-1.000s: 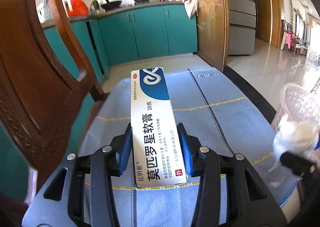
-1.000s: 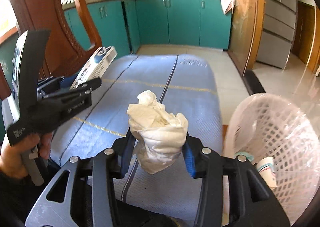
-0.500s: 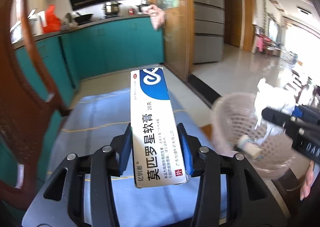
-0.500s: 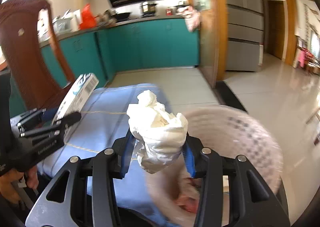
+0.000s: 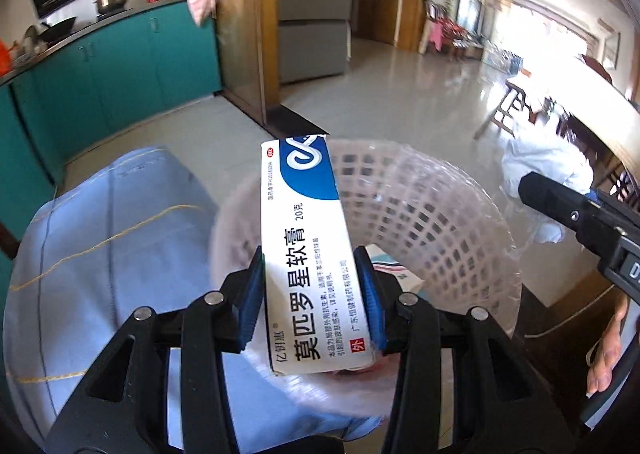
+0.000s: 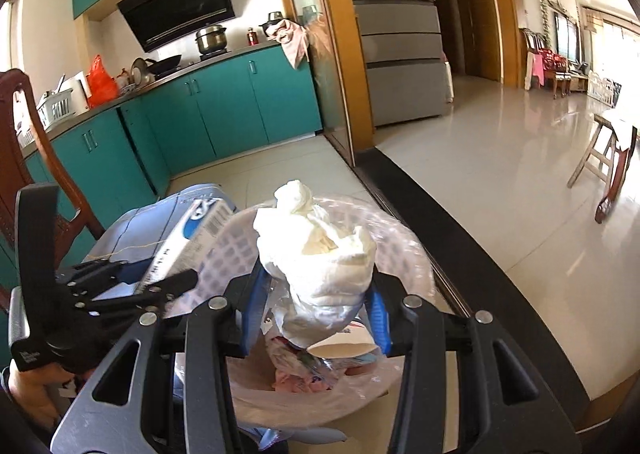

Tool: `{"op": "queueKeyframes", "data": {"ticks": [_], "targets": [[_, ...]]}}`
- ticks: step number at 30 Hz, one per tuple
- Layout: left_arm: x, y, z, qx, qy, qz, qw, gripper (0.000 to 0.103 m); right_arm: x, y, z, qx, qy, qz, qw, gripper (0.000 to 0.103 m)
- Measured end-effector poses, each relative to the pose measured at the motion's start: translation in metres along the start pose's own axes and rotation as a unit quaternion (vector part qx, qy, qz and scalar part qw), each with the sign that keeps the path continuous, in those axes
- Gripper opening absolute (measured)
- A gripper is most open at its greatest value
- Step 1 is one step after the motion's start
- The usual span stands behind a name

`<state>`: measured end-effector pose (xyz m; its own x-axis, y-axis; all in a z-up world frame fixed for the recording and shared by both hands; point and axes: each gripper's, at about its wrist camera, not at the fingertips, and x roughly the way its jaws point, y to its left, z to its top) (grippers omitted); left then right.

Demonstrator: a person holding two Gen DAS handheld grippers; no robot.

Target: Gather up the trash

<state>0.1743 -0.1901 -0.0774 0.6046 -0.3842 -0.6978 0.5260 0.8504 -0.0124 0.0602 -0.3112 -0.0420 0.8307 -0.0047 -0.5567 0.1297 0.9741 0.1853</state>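
two hand-held grippers hang over the pink basket point(image 5: 460, 222). left hand-held gripper point(image 5: 314, 294) is clamped on a long white and blue box point(image 5: 308, 250), over the basket's near rim. right hand-held gripper point(image 6: 316, 308) is clamped on a crumpled white tissue point(image 6: 320, 254), right above the trash inside the basket.

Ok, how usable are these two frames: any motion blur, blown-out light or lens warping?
Left wrist view: the basket and the crumpled tissue at right are smeared, the windows are blown out, while the ointment box stays sharp. Right wrist view: mostly crisp, only the basket rim soft, with glare on the floor; both views bend straight lines at the edges.
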Motion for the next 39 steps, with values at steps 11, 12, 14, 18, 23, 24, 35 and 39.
{"op": "queueKeyframes", "data": {"ticks": [11, 12, 14, 18, 23, 24, 35, 39], "targets": [[0.020, -0.029, 0.002, 0.025, 0.010, 0.015, 0.9995, 0.044, 0.011, -0.012, -0.006, 0.010, 0.014, -0.006, 1.000, 0.044], [0.022, -0.029, 0.002, 0.025, 0.011, 0.015, 0.9995, 0.044, 0.013, -0.012, -0.006, 0.009, 0.016, -0.007, 1.000, 0.044], [0.023, -0.030, 0.003, 0.026, 0.012, 0.012, 0.9995, 0.047, 0.015, -0.012, -0.005, 0.008, 0.018, -0.008, 1.000, 0.044], [0.020, -0.027, 0.001, 0.025, 0.011, 0.012, 0.9996, 0.067, 0.021, -0.009, -0.002, 0.006, 0.023, -0.007, 1.000, 0.044], [0.007, -0.013, 0.001, 0.006, -0.004, 0.030, 0.9995, 0.071, 0.025, -0.006, -0.002, 0.003, 0.030, -0.005, 1.000, 0.044], [0.002, -0.007, 0.001, -0.001, -0.008, 0.039, 0.9992, 0.072, 0.026, -0.005, -0.002, 0.003, 0.031, -0.004, 1.000, 0.044], [-0.060, 0.038, -0.012, -0.060, -0.053, 0.103, 0.9915, 0.080, 0.043, 0.035, -0.002, -0.047, 0.063, 0.001, 0.997, 0.078], [-0.093, 0.043, -0.020, -0.061, -0.081, 0.132, 0.9861, 0.087, 0.024, 0.046, -0.002, -0.057, 0.044, -0.004, 0.997, 0.090]]}}
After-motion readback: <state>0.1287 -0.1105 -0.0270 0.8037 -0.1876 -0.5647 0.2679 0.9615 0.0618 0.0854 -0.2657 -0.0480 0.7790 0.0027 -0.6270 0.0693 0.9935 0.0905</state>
